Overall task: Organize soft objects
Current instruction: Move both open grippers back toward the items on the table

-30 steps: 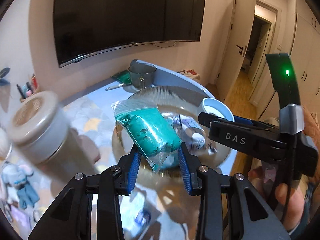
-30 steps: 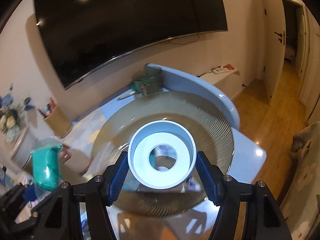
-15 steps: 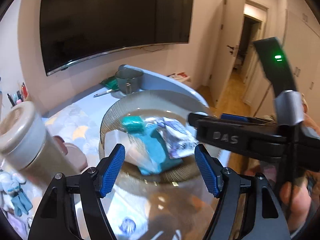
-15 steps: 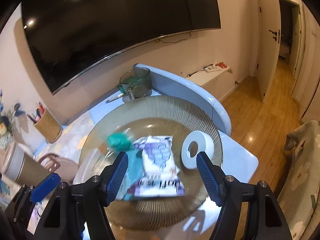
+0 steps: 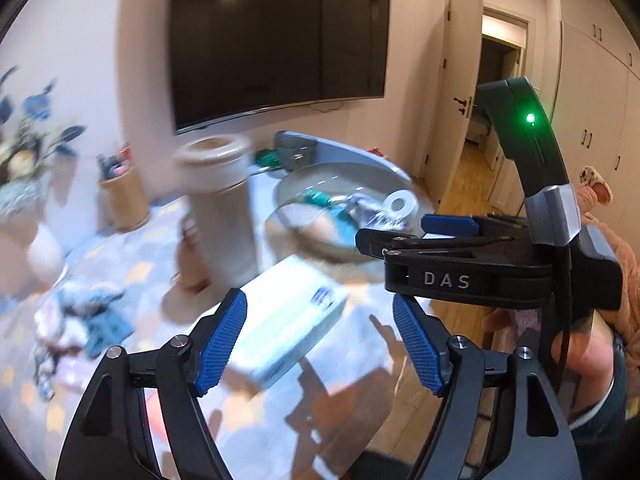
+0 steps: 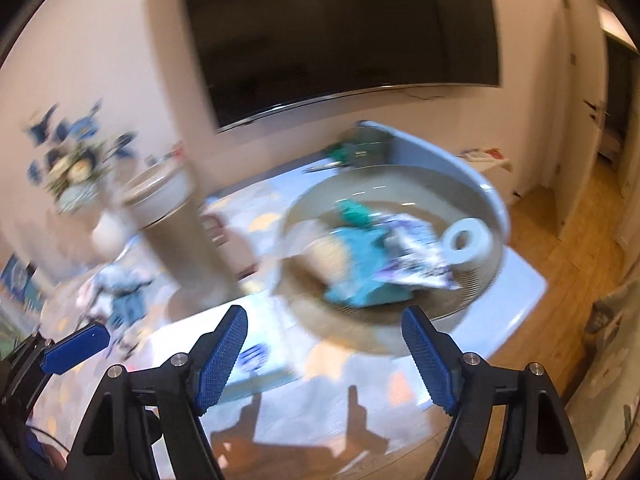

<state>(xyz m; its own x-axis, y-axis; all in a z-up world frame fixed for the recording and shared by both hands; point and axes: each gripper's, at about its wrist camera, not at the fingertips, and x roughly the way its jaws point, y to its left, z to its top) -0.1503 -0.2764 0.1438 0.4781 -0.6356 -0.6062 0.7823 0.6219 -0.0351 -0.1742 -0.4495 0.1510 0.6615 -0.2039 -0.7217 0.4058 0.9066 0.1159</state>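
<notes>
Left wrist view: left tongs (image 5: 320, 340) gape wide, empty, having dropped the teal bagged lump (image 5: 338, 216) into the ribbed round glass dish (image 5: 288, 192) at one o'clock. Right wrist view: right tongs (image 6: 326, 354) wide too; white tape roll (image 6: 468, 242) released into the dish. A pale flat packet (image 6: 256, 356) at eleven o'clock likely comes next.

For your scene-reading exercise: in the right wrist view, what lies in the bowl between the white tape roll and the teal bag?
A crumpled purple-and-white packet lies between the tape roll and the teal bag in the bowl; motion blur hides finer detail.
</notes>
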